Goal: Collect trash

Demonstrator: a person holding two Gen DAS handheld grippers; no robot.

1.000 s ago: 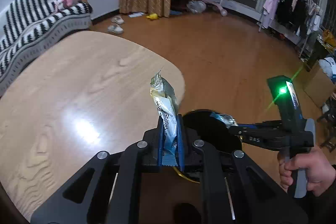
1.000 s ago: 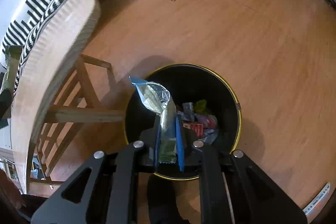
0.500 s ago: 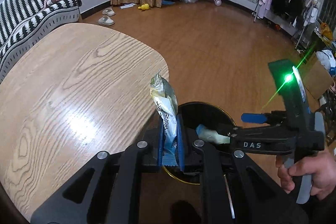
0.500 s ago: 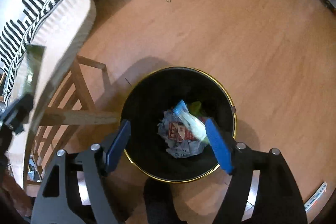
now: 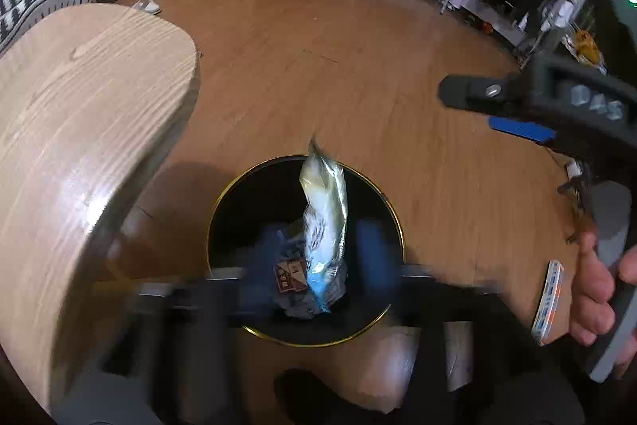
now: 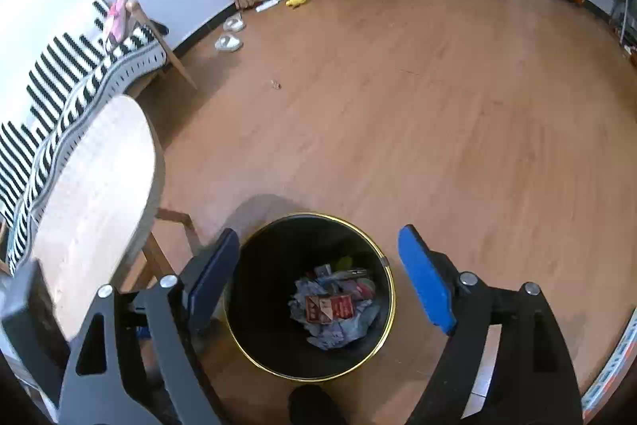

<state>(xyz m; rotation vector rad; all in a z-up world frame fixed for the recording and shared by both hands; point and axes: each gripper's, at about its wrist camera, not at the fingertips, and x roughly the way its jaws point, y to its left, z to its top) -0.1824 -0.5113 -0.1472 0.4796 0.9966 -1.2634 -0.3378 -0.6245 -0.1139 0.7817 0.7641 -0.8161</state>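
Left gripper [image 5: 322, 253] sits over the black gold-rimmed bin [image 5: 392, 210], blurred, blue pads apart; the snack wrapper [image 5: 324, 222] hangs between them, touching neither as far as the blur shows. Right gripper [image 6: 318, 277] jaws are wide, holding nothing, above the same bin [image 6: 388, 289], with crumpled trash [image 6: 334, 309] at its bottom. The wooden table [image 5: 79, 130] is just beside the bin.

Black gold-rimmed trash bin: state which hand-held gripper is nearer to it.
Left. The left hand-held gripper is directly over the black gold-rimmed trash bin, silver-blue snack wrapper between its blurred fingers. The right hand-held gripper is open, higher.
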